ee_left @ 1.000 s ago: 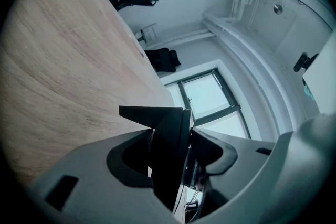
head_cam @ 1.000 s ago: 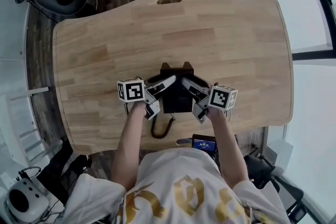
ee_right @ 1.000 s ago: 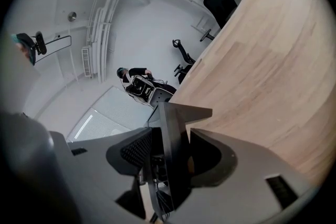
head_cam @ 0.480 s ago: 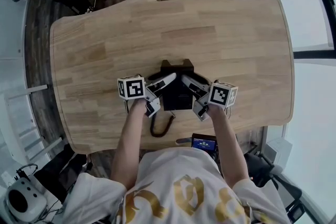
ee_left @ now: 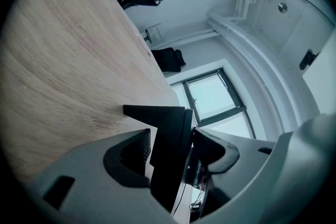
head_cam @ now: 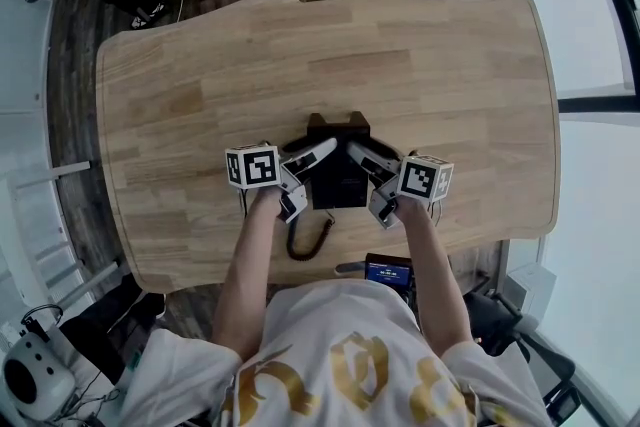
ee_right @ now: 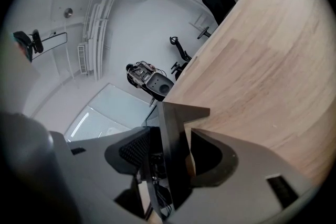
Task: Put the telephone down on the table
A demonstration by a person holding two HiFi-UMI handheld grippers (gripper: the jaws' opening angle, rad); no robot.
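So the telephone [head_cam: 338, 177] looks pretty much down already. In the head view it sits low in the middle of the frame on the wooden table [head_cam: 430, 65], close to the table's lower edge, with its curly cord [head_cam: 308, 240] trailing toward the bottom of the picture. My left gripper [head_cam: 308, 178] is at its left side and my right gripper [head_cam: 370, 183] at its right, both reaching in toward the black body. Looking along the left jaws, a thin black edge of the phone stands between them with the wood right behind it. Those jaws are opening, and a pale sliver of table shows between the ribbed pad [ee_left: 140, 148] and the black edge, so I'd call that side let go rather than pinching. The right gripper view is about the same: there's a black edge between the jaws and a thin tan strip between it and the jaw at the right of the frame. So those jaws look spread just wider than the phone too (tight call, it's a really narrow gap). As I read it, the setting-down part is done, since the phone seems to rest on the wood under its own weight. What's left is small: spread both sets of jaws fully and back them off sideways without nudging the phone or snagging the cord.
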